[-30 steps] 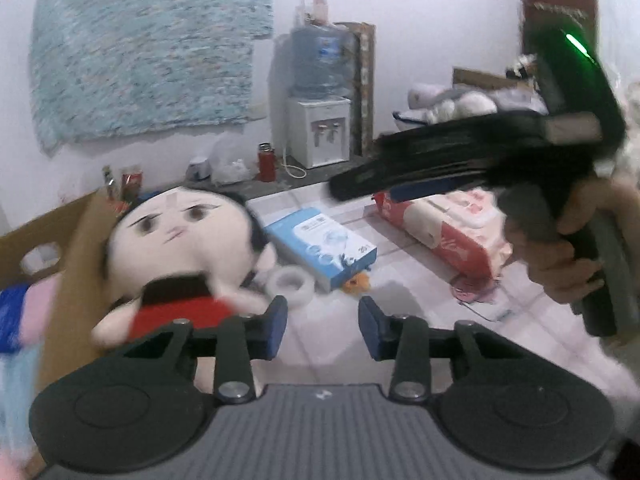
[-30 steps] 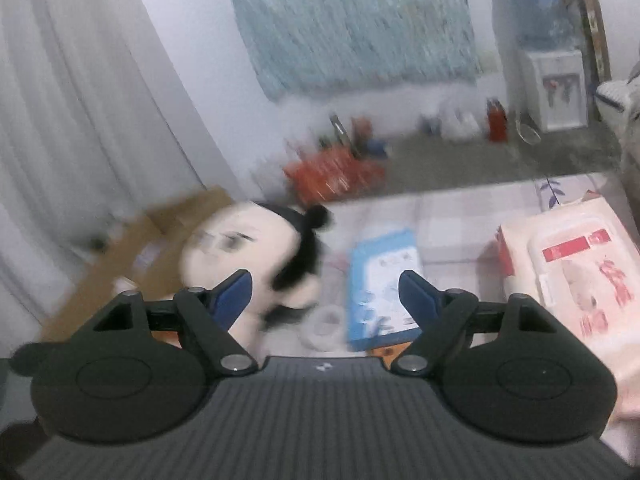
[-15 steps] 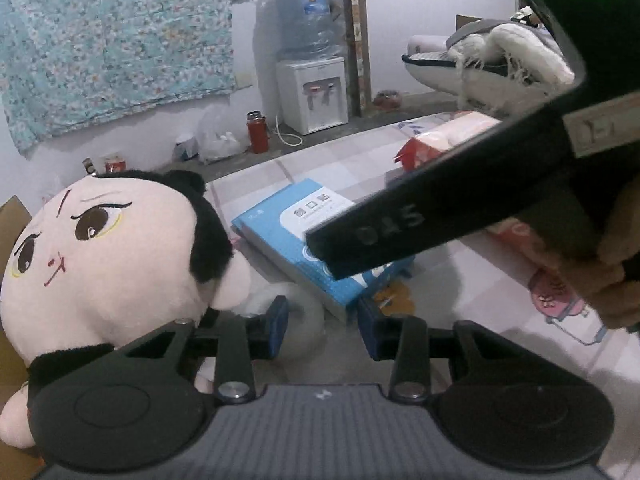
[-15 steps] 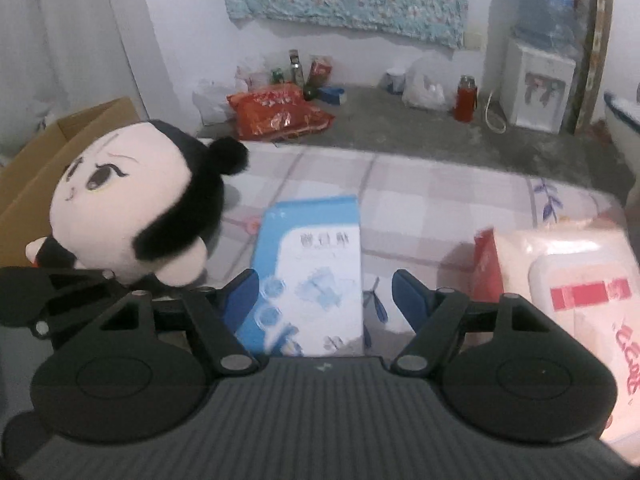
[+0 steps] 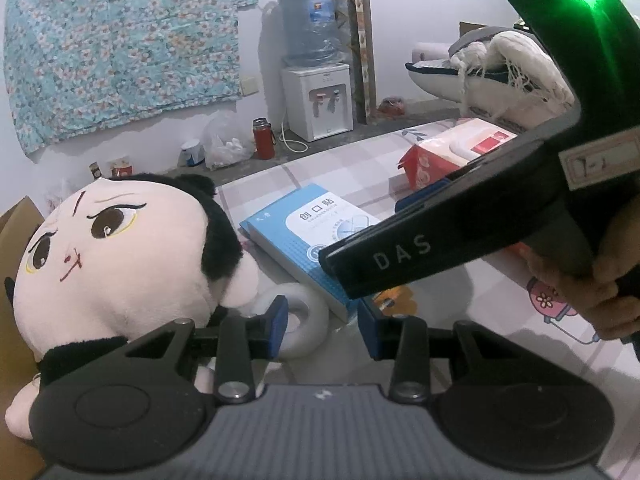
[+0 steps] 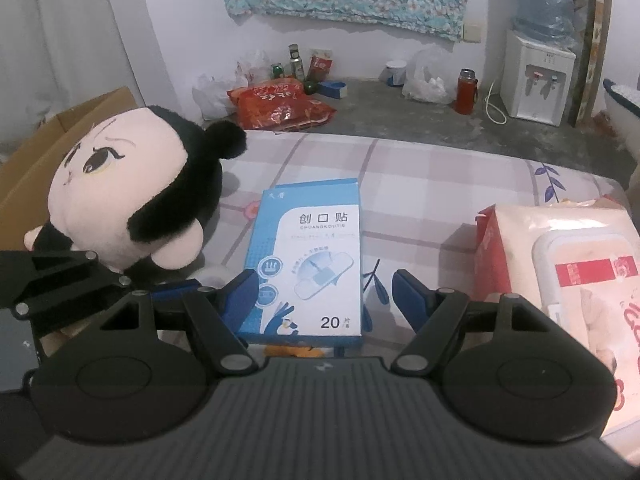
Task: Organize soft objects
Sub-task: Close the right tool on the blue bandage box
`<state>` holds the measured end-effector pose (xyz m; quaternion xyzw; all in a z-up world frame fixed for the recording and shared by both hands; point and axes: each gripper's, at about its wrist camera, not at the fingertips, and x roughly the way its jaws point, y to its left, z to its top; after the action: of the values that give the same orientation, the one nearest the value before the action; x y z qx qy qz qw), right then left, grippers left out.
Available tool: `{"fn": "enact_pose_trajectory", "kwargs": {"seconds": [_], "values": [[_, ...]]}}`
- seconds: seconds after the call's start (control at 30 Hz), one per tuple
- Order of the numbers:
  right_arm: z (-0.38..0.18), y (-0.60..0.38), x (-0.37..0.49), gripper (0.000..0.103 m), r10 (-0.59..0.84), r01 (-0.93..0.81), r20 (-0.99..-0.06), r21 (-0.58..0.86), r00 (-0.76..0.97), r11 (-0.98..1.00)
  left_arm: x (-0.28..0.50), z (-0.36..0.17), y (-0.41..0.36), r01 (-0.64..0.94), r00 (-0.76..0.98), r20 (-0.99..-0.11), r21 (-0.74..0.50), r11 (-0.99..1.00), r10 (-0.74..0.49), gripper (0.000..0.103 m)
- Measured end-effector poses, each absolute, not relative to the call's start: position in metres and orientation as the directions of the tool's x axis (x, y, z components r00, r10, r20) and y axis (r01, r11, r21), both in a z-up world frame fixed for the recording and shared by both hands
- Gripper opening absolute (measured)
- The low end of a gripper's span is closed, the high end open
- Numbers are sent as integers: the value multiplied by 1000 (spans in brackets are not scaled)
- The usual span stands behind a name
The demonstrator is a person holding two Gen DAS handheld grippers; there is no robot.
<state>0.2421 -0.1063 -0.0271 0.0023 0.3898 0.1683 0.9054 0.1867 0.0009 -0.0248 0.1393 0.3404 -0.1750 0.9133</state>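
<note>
Evidently the decisive relation is that between the plush doll and the left gripper, whose jaws are held parted with nothing between them. The doll lies at the left edge of the checked bed cover, leaning against a cardboard box, and it is offset to the left of the left gripper's gap, its big head just beside the left finger; its long axis is tilted, head up and away, body low toward the gripper. A white tape roll sits almost directly ahead of that gap, touching or nearly touching the doll's ear. The right gripper is likewise spread open and empty, and it is aimed along the long axis of a blue bandage box, with a wet wipes pack near the right edge. The left gripper is judged the nearer one to the doll, so a swing leftward would probably be required before the soft head or body could be pinched.
</note>
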Motion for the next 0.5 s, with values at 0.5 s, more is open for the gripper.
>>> {"fn": "enact_pose_trajectory", "kwargs": {"seconds": [0.5], "values": [[-28, -101, 240, 78, 300, -315, -708, 115, 639, 942, 188, -26, 0, 418, 705, -672, 139, 898, -224, 43]]}}
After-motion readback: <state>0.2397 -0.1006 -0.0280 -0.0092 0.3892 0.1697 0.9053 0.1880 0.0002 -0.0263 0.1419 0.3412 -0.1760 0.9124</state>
